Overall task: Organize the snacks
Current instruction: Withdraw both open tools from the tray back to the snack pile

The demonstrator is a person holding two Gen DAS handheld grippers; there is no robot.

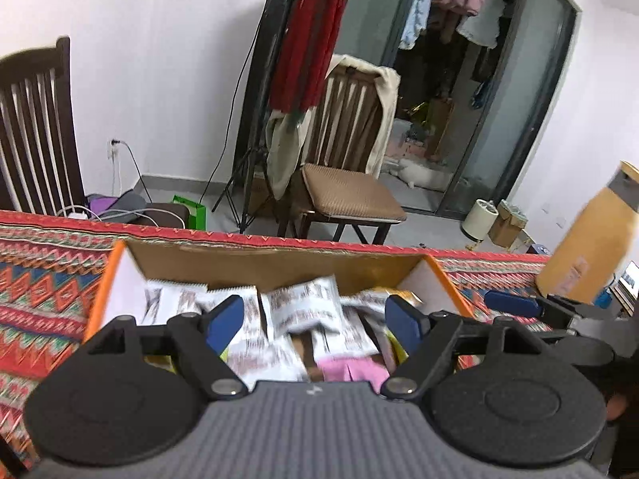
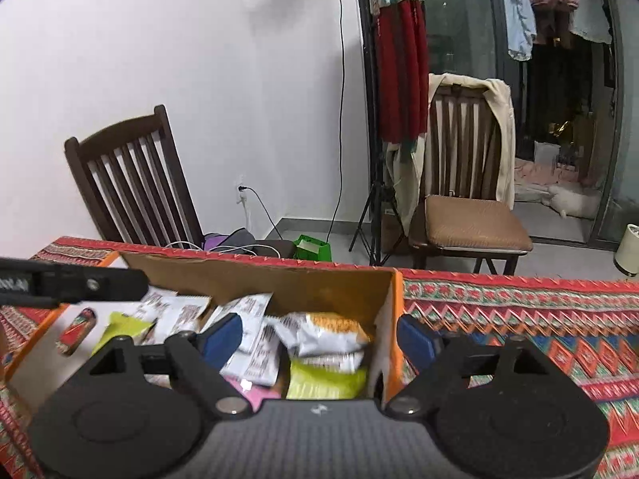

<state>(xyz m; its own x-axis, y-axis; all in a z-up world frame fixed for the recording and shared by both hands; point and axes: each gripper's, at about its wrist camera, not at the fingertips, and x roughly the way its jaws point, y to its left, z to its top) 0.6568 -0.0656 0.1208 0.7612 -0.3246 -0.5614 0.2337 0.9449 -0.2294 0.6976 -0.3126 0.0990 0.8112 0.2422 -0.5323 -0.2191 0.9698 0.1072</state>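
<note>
Open-topped brown cardboard box with orange edges [image 1: 275, 261] on the red patterned woven tablecloth [image 2: 519, 319], heaped with white foil snack packets [image 1: 297, 309], a yellow-green packet [image 2: 325, 379] by its right wall. Left gripper [image 1: 315, 319] over the box, jaws wide, nothing pinched. Right gripper [image 2: 317, 339] wide too, astride that right wall, empty

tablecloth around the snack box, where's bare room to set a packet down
Right of the box, the patterned tablecloth lies bare back to the table's far edge. A narrower bare strip lies left of the box. Inside the box, snack packets pile up.
</note>
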